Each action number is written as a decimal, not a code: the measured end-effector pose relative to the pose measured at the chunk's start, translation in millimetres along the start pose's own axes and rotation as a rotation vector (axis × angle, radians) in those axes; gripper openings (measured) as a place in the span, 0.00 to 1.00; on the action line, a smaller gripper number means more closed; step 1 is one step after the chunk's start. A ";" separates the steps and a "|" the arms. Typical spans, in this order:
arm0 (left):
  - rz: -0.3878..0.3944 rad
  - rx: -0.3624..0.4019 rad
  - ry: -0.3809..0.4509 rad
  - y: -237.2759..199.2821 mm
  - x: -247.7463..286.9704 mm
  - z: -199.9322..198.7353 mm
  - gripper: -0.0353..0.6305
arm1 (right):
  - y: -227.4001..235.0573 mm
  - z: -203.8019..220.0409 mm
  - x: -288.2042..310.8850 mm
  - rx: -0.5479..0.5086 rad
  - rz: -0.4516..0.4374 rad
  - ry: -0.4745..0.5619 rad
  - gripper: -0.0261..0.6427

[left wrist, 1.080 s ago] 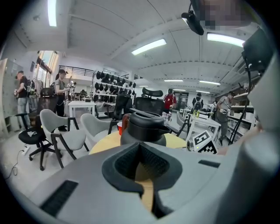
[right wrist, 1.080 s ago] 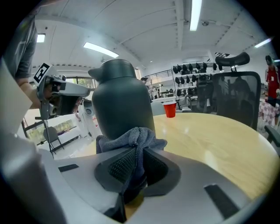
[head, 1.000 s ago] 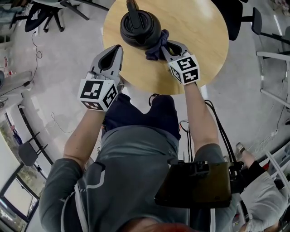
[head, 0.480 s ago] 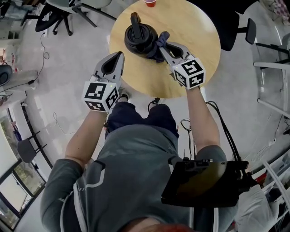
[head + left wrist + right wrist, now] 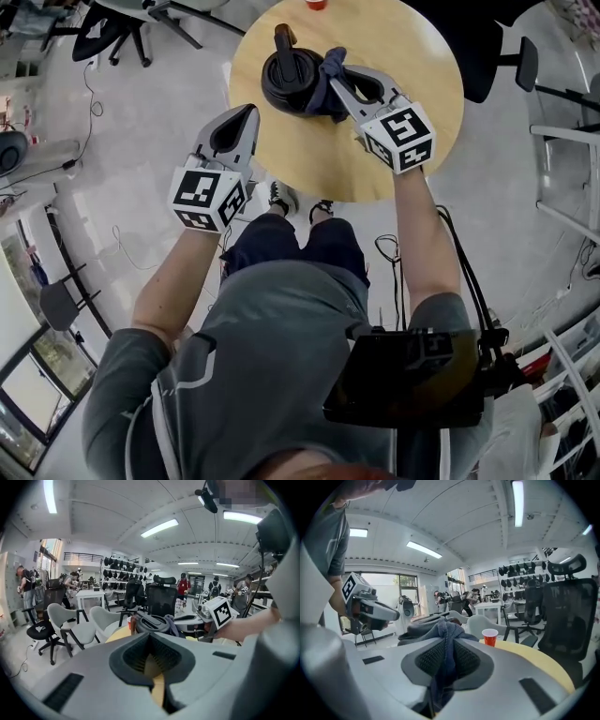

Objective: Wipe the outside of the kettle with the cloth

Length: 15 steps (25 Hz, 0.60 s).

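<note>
A black kettle (image 5: 289, 79) stands on the round wooden table (image 5: 412, 47), on its near left part. My right gripper (image 5: 338, 82) is shut on a dark blue cloth (image 5: 328, 77) and presses it against the kettle's right side. In the right gripper view the cloth (image 5: 447, 641) bulges out between the jaws, with the kettle's lid (image 5: 418, 631) just behind it. My left gripper (image 5: 242, 120) hovers at the table's near left edge, apart from the kettle, shut with nothing in it. The left gripper view shows the kettle (image 5: 151, 622) and the cloth (image 5: 171, 625) ahead.
A red cup (image 5: 316, 4) stands at the table's far edge, also visible as the red cup (image 5: 490, 637) in the right gripper view. Office chairs (image 5: 112, 23) and cables lie on the floor around the table. People stand far back in the room.
My right gripper has slid the cloth from the kettle's near right round to its right side, farther from me. The left gripper has stayed near the table's edge.
</note>
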State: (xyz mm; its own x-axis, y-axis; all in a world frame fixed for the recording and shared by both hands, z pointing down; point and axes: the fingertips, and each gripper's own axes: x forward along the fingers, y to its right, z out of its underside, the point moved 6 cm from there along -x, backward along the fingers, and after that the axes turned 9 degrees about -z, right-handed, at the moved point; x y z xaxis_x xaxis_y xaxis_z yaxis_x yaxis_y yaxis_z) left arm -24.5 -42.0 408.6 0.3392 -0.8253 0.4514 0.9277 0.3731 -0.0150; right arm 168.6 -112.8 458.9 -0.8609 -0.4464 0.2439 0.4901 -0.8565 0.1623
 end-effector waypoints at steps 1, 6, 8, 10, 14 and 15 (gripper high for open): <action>-0.003 0.000 -0.007 -0.9 2.7 1.6 0.07 | 2.4 3.4 0.5 0.004 0.021 -0.002 0.14; 0.048 0.013 -0.024 2.1 10.5 4.5 0.07 | 11.6 21.4 1.2 0.086 0.089 0.028 0.13; 0.057 -0.010 -0.033 -1.5 15.7 7.6 0.07 | 20.5 33.0 5.0 0.107 0.126 0.001 0.13; 0.063 -0.033 -0.052 -4.5 20.9 13.7 0.07 | 24.8 52.6 10.9 0.131 0.156 -0.054 0.13; 0.094 0.015 -0.043 -4.9 33.3 19.4 0.07 | 34.9 84.9 19.3 0.201 0.207 -0.078 0.13; 0.097 0.014 -0.042 -6.5 35.7 22.1 0.07 | 37.4 91.5 21.8 0.210 0.216 -0.083 0.13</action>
State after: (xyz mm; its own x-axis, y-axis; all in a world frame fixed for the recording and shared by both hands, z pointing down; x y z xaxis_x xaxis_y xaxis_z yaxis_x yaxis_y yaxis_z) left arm -21.9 -64.5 444.5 0.4205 -0.7668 0.4850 0.8884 0.4565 -0.0484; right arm 180.6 -130.8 557.8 -0.7240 -0.5818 0.3705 0.6852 -0.6681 0.2899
